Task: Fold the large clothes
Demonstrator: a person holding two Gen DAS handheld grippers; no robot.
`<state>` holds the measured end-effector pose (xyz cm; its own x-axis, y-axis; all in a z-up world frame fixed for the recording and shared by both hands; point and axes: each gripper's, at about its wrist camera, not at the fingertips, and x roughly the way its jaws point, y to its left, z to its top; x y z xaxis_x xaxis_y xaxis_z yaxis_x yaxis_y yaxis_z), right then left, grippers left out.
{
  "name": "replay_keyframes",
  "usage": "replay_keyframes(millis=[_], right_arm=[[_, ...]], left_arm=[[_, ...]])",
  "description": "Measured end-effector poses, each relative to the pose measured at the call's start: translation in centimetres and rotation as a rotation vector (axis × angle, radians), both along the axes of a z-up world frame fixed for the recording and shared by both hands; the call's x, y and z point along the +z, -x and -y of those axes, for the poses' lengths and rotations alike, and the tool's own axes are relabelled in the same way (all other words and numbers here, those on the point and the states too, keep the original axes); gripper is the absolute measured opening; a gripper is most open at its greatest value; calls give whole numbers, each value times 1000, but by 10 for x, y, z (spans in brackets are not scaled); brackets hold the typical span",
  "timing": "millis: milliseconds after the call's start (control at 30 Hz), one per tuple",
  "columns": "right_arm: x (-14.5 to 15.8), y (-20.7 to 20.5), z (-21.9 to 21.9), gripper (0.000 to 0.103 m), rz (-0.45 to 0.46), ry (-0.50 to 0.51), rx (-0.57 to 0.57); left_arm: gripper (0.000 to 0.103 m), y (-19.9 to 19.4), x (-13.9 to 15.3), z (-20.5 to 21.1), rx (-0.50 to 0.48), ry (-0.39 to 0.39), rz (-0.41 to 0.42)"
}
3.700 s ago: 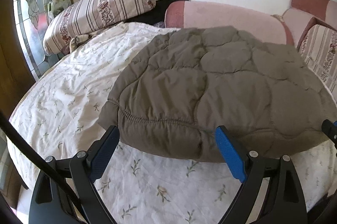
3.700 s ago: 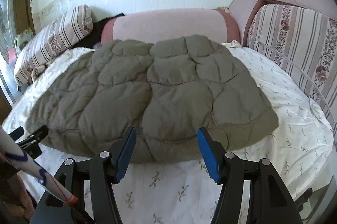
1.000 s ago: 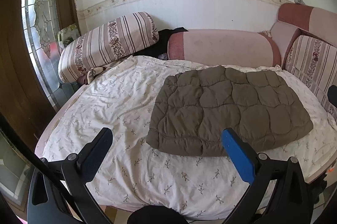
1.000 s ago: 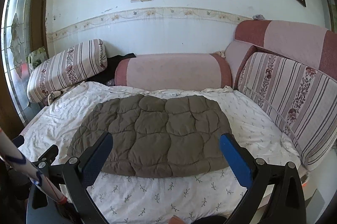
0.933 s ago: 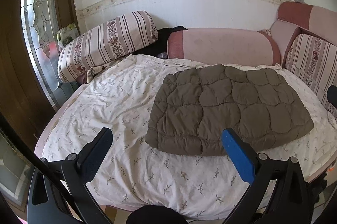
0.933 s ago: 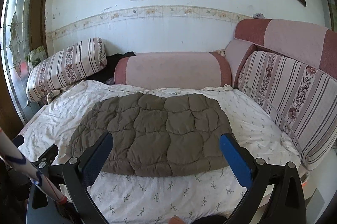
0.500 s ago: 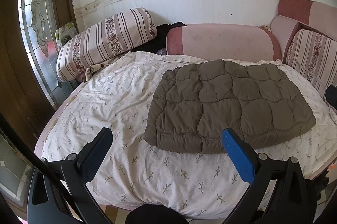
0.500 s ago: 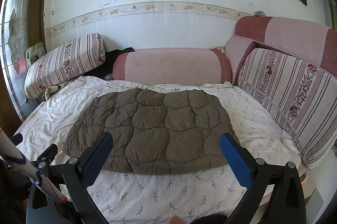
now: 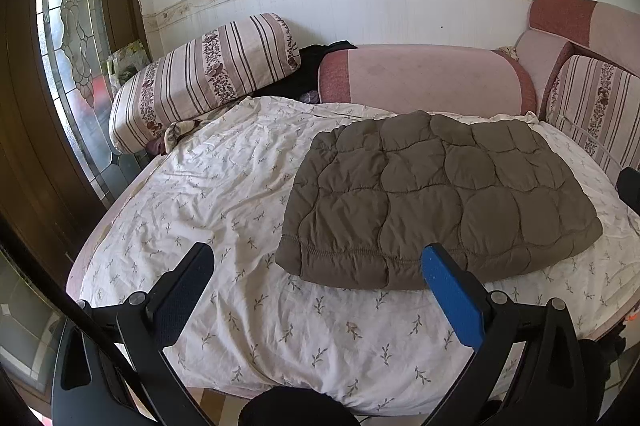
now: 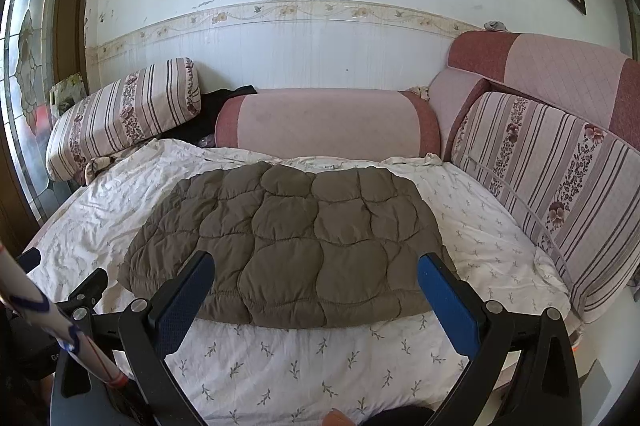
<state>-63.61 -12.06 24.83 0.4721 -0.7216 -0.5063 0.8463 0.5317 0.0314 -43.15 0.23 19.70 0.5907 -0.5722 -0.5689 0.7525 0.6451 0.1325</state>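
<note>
Both wrist views, grippers drawn back from the bed. Compared with a few seconds earlier, when the fingers stood close against the near hem of the quilted jacket (image 9: 436, 201), both tools now sit well back and higher, and their jaws stand wider apart. The garment lies as a compact padded rectangle (no sleeve or loose flap visible), which suggests the fold is finished or nearly so. The left gripper (image 9: 316, 290) is spread wide and holds nothing; the jacket's near left corner lies beyond and between its fingers, apart from them. The right gripper (image 10: 316, 292) is likewise fully spread and empty, with the jacket's near edge centred beyond its fingers. The jacket rests flat on the floral sheet (image 9: 208, 193), toward the right of the bed.
</note>
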Motion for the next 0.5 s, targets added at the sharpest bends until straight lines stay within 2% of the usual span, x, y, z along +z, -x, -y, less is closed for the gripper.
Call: replay_keyframes(millis=[500], right_arm=[[-3,-3,-4,103,-16,3,4]], left_arm=[[103,-2,-4,-4,7,-2,-1]])
